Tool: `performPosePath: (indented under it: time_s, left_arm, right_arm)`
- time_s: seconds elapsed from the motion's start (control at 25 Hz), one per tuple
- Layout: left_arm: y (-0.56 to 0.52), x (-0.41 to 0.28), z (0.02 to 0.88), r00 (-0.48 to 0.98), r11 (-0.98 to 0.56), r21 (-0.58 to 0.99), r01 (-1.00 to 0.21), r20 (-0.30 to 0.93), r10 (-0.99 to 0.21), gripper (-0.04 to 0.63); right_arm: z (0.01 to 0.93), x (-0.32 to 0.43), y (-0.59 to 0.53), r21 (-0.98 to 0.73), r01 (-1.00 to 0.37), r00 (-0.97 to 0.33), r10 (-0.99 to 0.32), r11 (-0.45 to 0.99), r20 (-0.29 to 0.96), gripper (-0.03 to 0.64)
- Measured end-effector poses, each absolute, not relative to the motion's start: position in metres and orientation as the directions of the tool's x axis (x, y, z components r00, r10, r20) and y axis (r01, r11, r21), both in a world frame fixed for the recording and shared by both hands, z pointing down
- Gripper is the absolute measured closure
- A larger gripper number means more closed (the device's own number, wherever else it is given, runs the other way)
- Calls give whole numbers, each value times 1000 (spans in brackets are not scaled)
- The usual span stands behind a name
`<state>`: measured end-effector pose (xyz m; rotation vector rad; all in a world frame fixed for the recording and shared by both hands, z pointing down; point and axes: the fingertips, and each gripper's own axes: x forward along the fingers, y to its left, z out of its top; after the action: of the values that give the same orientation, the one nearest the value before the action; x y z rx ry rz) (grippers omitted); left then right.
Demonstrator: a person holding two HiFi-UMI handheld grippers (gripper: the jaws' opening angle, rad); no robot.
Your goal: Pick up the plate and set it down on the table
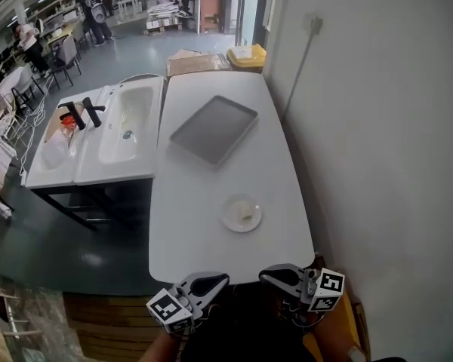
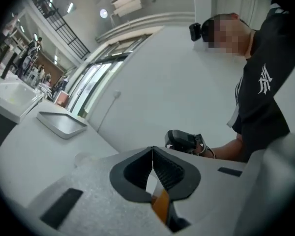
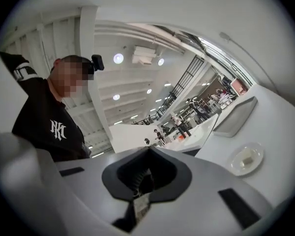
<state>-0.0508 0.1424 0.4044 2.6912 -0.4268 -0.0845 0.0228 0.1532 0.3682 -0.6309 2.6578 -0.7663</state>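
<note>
While the left gripper (image 1: 223,278) and right gripper (image 1: 263,274) hang closed and empty, open one before meeting the plate (image 1: 241,213) (come in low).

I hold my left gripper (image 1: 219,280) and right gripper (image 1: 269,275) low, tips facing each other, jaws closed, holding nothing.

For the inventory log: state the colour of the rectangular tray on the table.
Grey. The shallow rectangular tray shows best in the head view.
</note>
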Motion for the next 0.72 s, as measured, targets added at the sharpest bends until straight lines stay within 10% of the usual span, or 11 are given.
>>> performPosePath:
  time_s: [0.28, 0.72]
  left_arm:
    - [170, -85, 428, 961, -883, 386, -268, 42, -273, 589]
    - [151, -65, 414, 916, -841, 370, -395, 90, -391, 588]
  right_arm:
    - [377, 7, 184, -461, -468, -855, -519, 754, 19, 614]
    - [347, 60, 172, -384, -459, -850, -522, 801, -72, 614]
